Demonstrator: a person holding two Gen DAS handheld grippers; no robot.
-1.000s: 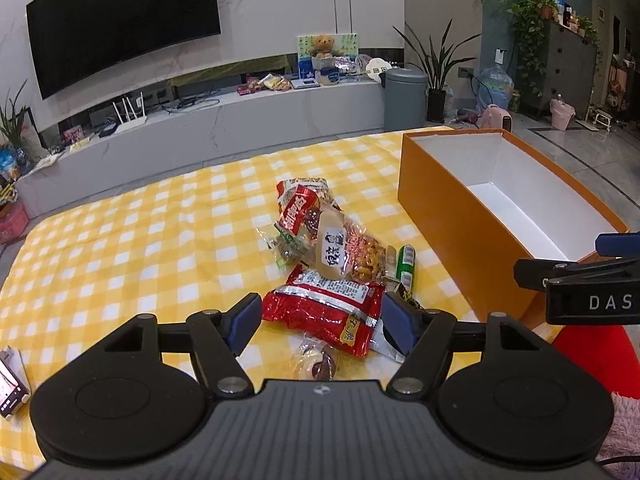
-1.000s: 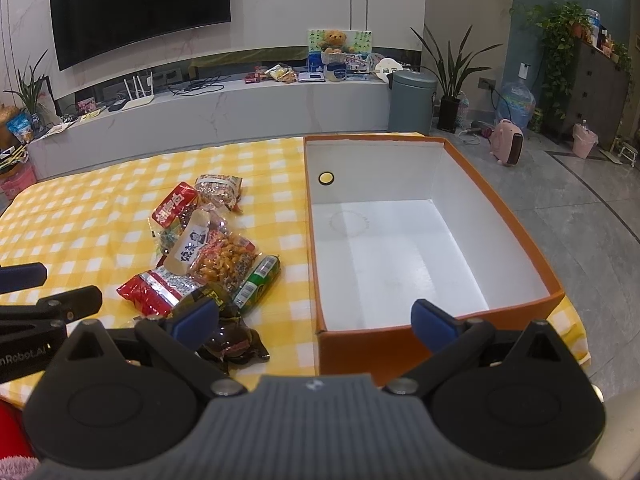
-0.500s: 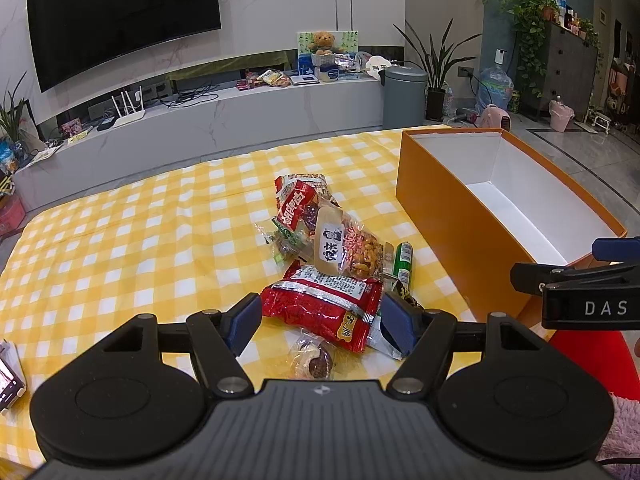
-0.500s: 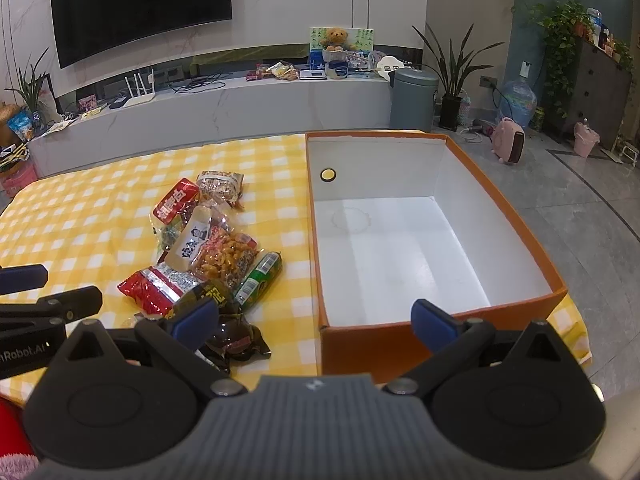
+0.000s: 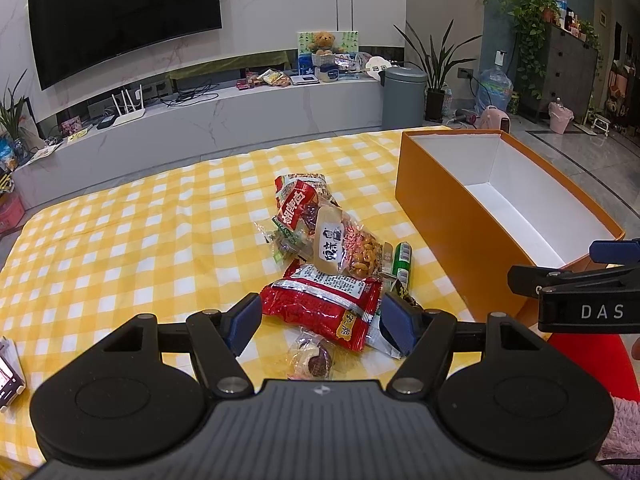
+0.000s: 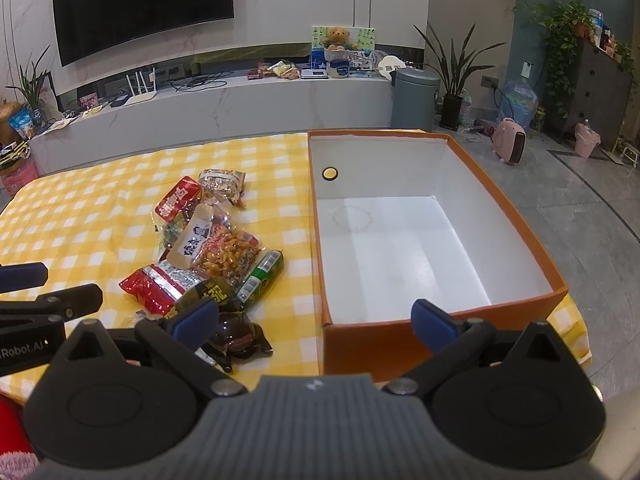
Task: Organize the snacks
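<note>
Both pairs of fingers stand spread apart with nothing held: the left gripper hovers low over the near end of the snack pile, its blue fingers flanking the red packet, which lies just ahead of and between them. Beyond that packet sit a clear bag of orange-brown snacks, a green tube to its right, and a red-labelled bag farthest off. A small round wrapped sweet lies right under the fingers. All rest on the yellow checked bench. The right gripper hangs before the near wall of the empty orange box, the pile off to its left.
</note>
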